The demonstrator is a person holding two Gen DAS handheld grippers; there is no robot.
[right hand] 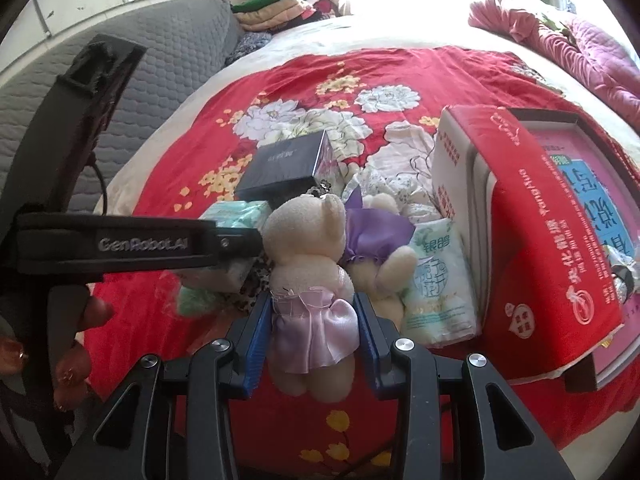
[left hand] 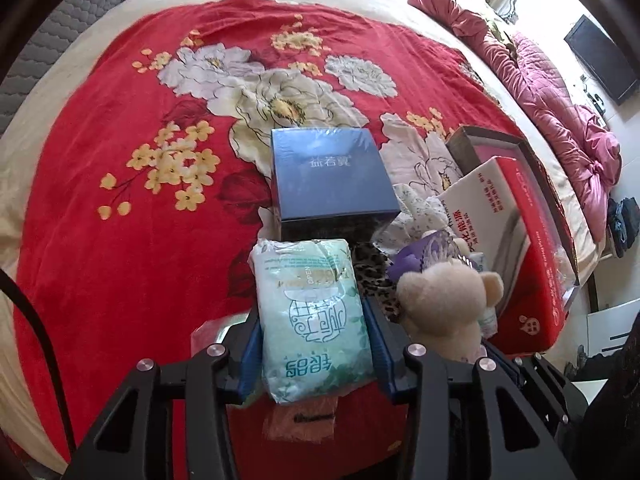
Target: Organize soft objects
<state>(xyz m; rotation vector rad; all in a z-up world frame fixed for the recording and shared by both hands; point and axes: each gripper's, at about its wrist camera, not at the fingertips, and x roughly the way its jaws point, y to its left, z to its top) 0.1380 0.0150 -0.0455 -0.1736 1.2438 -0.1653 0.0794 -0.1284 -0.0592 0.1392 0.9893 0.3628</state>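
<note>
My left gripper [left hand: 314, 320] is shut on a pale green tissue pack [left hand: 312, 316], held between its blue pads above the red floral blanket [left hand: 120, 200]. My right gripper [right hand: 314, 320] is shut on a cream teddy bear in a pink satin dress [right hand: 308, 276]. That bear's head also shows in the left wrist view [left hand: 444, 300]. A second bear in a purple dress [right hand: 376, 240] lies right beside it. Another tissue pack [right hand: 438, 280] leans against the red box. The left gripper's arm [right hand: 140, 244] crosses the right wrist view.
A dark blue box [left hand: 328, 176] sits just beyond the tissue pack. A red and white carton [right hand: 520, 216] and an open tray with a pink book [right hand: 592, 184] lie to the right. A pink quilt [left hand: 560, 92] is bunched at the bed's far right. A leopard-print cloth [left hand: 372, 272] lies under the toys.
</note>
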